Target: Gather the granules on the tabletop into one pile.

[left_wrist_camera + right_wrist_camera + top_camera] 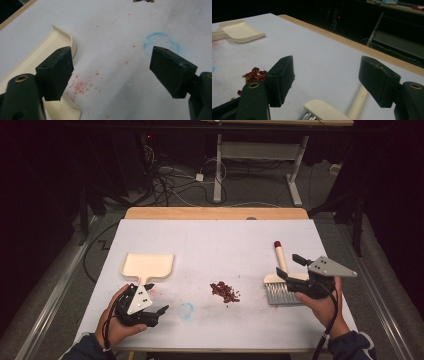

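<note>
While both grippers hang low over the white surface [215,240], neither has hold of anything. The left gripper [155,312] sits at the near left with its jaws spread wide, pointing toward the middle of the surface; in the left gripper view one jaw hangs over the cream dustpan's [148,265] handle, and the other stands just short of a faint blue ring [162,42] drawn on the surface. Pink specks [81,86] dot the surface between the jaws. The dustpan lies flat just beyond the left gripper, its tray pointing away from the person. The right gripper [291,267] at the near right is also wide open, its jaws straddling the brush [280,280] without touching it. The brush lies flat, grey bristles toward the person, cream handle with a red tip pointing away. A small heap of dark red bits [225,291] lies between dustpan and brush, apart from both.
</note>
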Tool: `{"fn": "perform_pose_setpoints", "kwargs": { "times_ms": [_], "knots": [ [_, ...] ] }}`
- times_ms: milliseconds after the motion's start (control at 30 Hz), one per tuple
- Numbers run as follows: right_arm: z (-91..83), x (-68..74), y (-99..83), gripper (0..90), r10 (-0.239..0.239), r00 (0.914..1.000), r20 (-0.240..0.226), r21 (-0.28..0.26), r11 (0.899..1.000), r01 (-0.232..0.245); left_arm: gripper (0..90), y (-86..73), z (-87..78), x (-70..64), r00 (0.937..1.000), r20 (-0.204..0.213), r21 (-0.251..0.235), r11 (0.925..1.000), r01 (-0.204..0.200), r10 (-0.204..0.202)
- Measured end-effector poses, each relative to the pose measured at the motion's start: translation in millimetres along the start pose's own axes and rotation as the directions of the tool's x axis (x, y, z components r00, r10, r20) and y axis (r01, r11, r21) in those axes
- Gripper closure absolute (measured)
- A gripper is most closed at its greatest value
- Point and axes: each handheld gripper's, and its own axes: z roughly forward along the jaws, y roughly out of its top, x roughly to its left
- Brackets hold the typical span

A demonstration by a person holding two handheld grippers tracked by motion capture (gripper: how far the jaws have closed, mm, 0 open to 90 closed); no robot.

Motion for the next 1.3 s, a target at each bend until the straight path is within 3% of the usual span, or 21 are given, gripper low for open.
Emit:
{"fn": "perform_pose_setpoints", "kwargs": {
  "times_ms": [100,200,333,667,1067,1300],
  "knots": [
    [-11.0,13.6,-8.7,22.3,-0.016,0.9998,0.006,-0.008,1.000,0.017,18.0,-0.7,0.3,1.0,0.9998,-0.020,-0.001,1.0000,0.007,-0.007],
    [-20.1,25.2,-19.4,19.6,-0.065,0.9967,0.049,0.002,0.998,0.065,18.0,-2.0,1.8,0.5,0.9994,-0.034,0.013,0.9999,-0.009,0.009],
    [-24.6,34.3,-31.9,18.3,-0.092,0.9946,0.048,0.033,0.995,0.090,18.0,-4.0,2.2,-0.1,0.9991,-0.039,0.019,0.9997,-0.018,0.019],
    [-19.9,39.3,-38.4,18.5,-0.099,0.9939,0.050,0.037,0.995,0.097,17.9,-4.2,-0.4,-0.8,0.9994,-0.033,-0.009,0.9999,-0.009,0.009],
    [-19.5,44.0,-39.7,18.9,-0.122,0.9916,0.043,0.038,0.992,0.121,17.9,-1.8,-0.3,-4.4,0.9992,-0.037,-0.011,0.9998,-0.017,0.016],
    [-19.6,41.9,-39.8,19.4,-0.109,0.9930,0.045,0.030,0.994,0.107,17.9,-1.0,2.1,-2.3,0.9993,-0.031,-0.006,0.9998,-0.021,0.021]
  ]
}}
